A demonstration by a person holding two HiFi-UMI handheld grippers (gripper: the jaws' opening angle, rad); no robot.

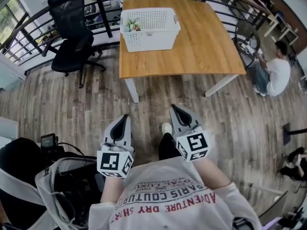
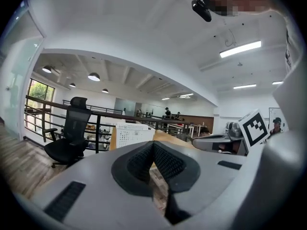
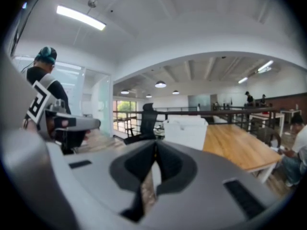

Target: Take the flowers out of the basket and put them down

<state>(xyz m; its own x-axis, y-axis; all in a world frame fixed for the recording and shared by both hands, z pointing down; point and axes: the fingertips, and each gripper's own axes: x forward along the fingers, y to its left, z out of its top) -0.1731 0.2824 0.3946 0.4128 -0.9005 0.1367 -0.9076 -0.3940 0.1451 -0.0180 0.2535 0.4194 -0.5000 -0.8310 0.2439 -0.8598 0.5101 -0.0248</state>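
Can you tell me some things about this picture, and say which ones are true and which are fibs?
The white plastic basket with holes stands on the wooden table. True.
The pink-and-green flowers lie out on the table. False: they are inside the basket.
The left gripper holds a flower. False: its jaws are shut on nothing.
The right gripper is shut and empty. True.
The black office chair stands on the table. False: it is on the wood floor beside the table.

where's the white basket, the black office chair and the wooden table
white perforated plastic basket (image 1: 151, 40), head view, front wall
black mesh office chair (image 1: 72, 57), head view, seat
light wooden table (image 1: 207, 43), head view, bare top
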